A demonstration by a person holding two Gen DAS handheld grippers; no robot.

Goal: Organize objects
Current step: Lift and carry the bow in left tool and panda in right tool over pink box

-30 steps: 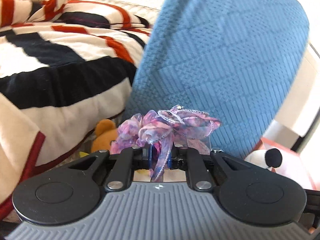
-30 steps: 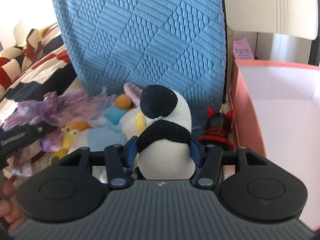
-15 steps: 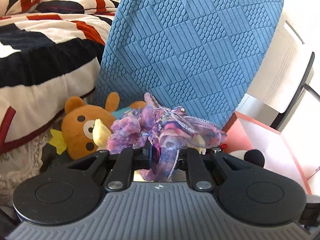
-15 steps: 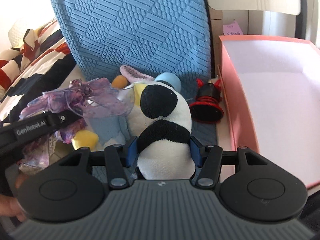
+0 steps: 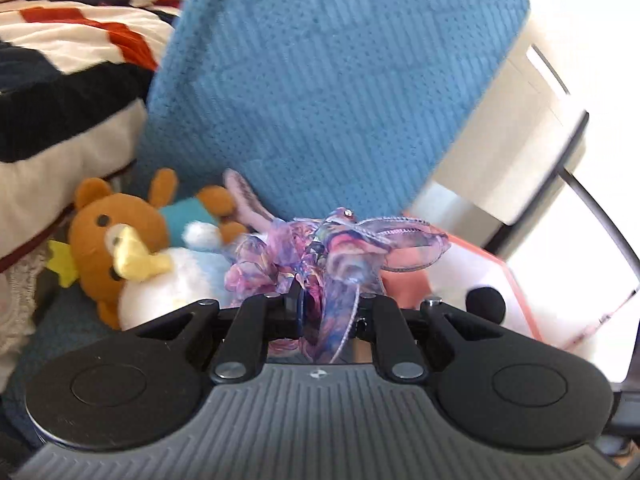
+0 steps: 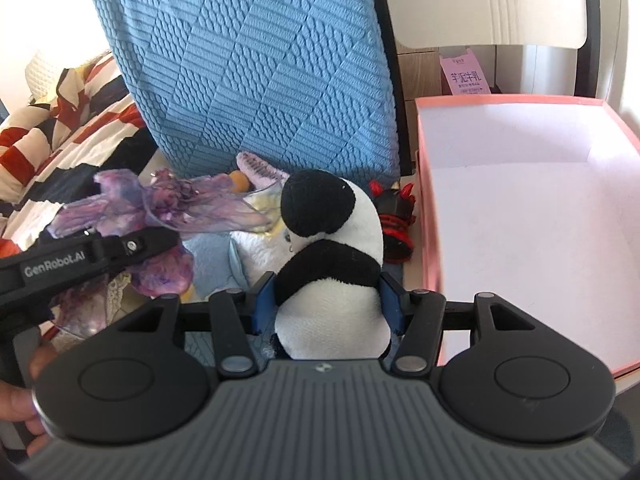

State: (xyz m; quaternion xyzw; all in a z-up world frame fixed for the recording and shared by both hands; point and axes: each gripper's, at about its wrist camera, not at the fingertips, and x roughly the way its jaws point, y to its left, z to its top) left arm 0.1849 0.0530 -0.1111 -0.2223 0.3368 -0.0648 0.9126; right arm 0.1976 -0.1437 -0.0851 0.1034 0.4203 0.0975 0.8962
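Note:
My left gripper (image 5: 326, 312) is shut on a purple-pink ribbon bow (image 5: 340, 248), held above the toy pile; the bow also shows in the right wrist view (image 6: 168, 208). My right gripper (image 6: 326, 300) is shut on a black-and-white plush penguin (image 6: 328, 264), held just left of the pink box (image 6: 428, 240), whose white inside is empty. The penguin's black head peeks into the left wrist view (image 5: 486, 300). A brown bear plush (image 5: 108, 236) and a white plush with a yellow beak (image 5: 160, 280) lie below.
A blue textured cushion (image 6: 256, 60) stands upright behind the toys. A striped blanket (image 5: 68, 48) lies at the left. A black and red toy (image 6: 394, 216) sits between the cushion and the box. A white chair back (image 6: 492, 0) is behind the box.
Both grippers have kept their hold. The right gripper with the penguin has moved closer to the pink box. The left view has shifted, showing more of the plush toys.

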